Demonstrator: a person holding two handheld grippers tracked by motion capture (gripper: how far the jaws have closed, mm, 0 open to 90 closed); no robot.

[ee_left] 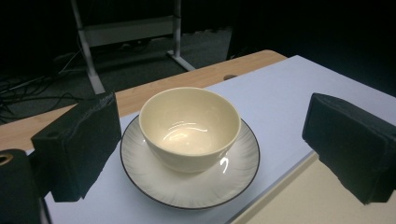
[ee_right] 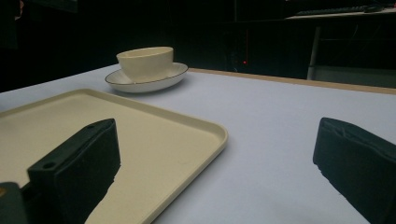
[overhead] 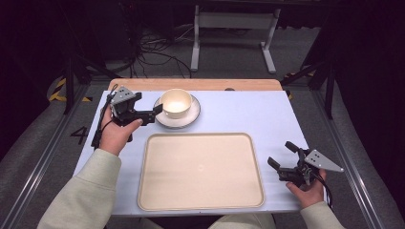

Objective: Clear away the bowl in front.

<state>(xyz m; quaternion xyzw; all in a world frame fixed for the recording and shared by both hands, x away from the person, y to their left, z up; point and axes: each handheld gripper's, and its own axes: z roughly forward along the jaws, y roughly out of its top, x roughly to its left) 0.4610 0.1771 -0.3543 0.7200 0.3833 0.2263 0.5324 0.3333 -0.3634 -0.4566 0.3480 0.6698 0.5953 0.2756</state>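
Two tools are out, both spread wide and empty. Left tool (overhead: 155, 113) sits just left of the bowl (overhead: 175, 102) on its saucer (overhead: 193, 116), far nearer than the right tool (overhead: 282, 155) beside the tray (overhead: 200, 200).

Tray (ee_left: 299, 205) corner cut off by edge

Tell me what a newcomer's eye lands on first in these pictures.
First, the cream bowl sitting on a dark-rimmed saucer toward the table's far left, with the left gripper open right beside it. Next, the big empty cream tray on the near middle of the pale blue table. The right gripper waits open by the tray's right edge.
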